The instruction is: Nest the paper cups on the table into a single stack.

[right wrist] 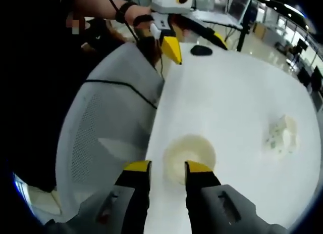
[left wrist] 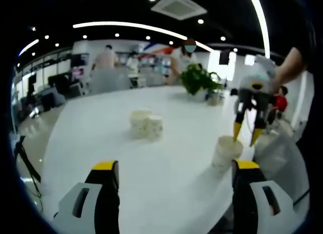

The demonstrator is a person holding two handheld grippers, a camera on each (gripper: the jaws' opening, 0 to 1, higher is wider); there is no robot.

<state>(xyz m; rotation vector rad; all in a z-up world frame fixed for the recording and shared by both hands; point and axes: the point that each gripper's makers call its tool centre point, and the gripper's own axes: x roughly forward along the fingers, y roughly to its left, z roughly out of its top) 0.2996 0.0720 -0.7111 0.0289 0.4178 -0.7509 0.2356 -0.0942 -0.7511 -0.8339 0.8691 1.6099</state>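
Observation:
A white paper cup (left wrist: 226, 150) (right wrist: 190, 154) stands upright near the table's edge. My right gripper (left wrist: 247, 134) (right wrist: 167, 167) hangs just over it, open, with one jaw above the cup's mouth and the other outside its rim. I cannot tell if it touches the cup. Two more paper cups (left wrist: 146, 125) (right wrist: 281, 135) sit close together in the middle of the white table (left wrist: 151, 183). My left gripper (left wrist: 174, 166) (right wrist: 195, 44) is wide open with nothing between its jaws, held low over the table's near edge.
A white mesh chair (right wrist: 108, 123) stands against the table's edge beside the near cup. A potted plant (left wrist: 199, 80) sits at the far side of the table. A small dark object (right wrist: 202, 50) lies near the left gripper. People stand in the background.

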